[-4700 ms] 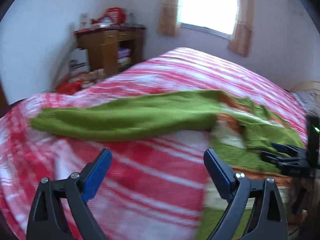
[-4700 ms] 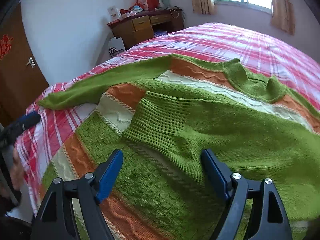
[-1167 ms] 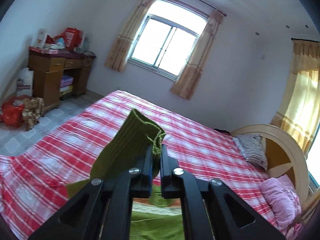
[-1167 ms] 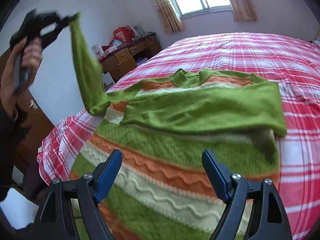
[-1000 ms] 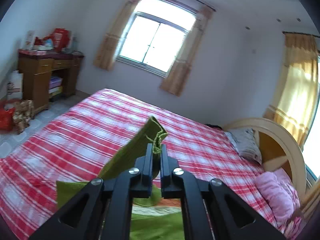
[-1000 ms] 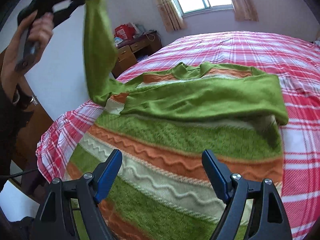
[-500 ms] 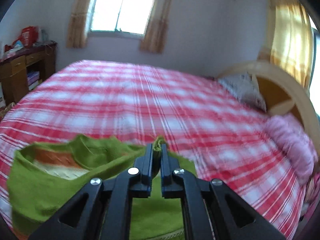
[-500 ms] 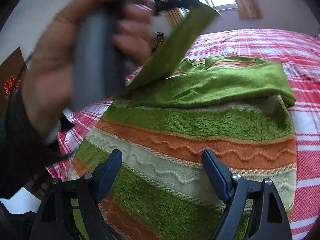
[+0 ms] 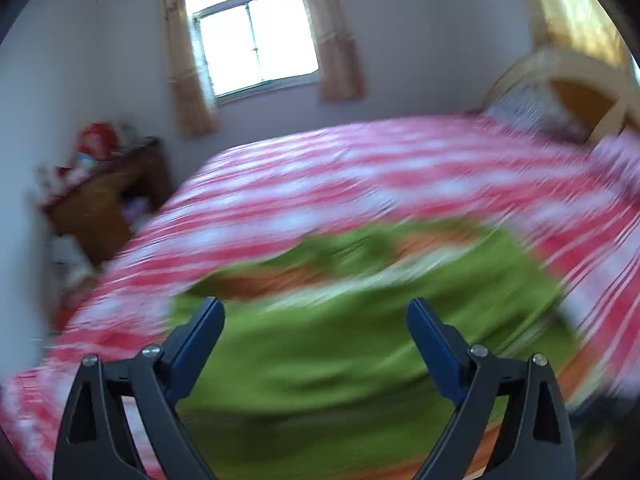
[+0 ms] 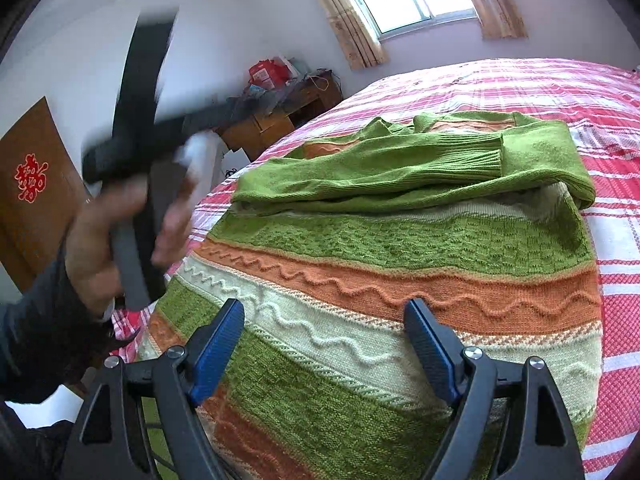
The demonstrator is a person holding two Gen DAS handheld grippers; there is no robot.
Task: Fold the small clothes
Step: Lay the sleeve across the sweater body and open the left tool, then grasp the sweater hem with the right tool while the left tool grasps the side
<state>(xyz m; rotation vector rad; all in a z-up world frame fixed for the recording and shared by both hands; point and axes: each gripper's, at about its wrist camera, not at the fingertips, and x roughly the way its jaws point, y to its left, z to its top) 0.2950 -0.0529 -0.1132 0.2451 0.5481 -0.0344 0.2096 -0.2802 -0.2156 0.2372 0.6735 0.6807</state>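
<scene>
A green, orange and cream striped knit sweater [image 10: 384, 280] lies flat on the bed, both green sleeves [image 10: 380, 168] folded across its chest. It shows blurred in the left wrist view [image 9: 340, 328]. My left gripper [image 9: 316, 344] is open and empty above the sweater. It appears blurred in the right wrist view, held in a hand [image 10: 120, 232] to the left of the sweater. My right gripper [image 10: 324, 344] is open and empty over the sweater's lower stripes.
The bed has a red and white plaid cover [image 10: 520, 84]. A wooden desk [image 10: 280, 112] with red items stands by the wall at the bed's far left corner. A window with curtains [image 9: 256, 40] is behind. A headboard and pillow [image 9: 560, 100] are at the right.
My left gripper has let go of the green sleeve, opened, and pulled back to the left. The sleeve now lies folded across the sweater. My right gripper stayed open over the hem.
</scene>
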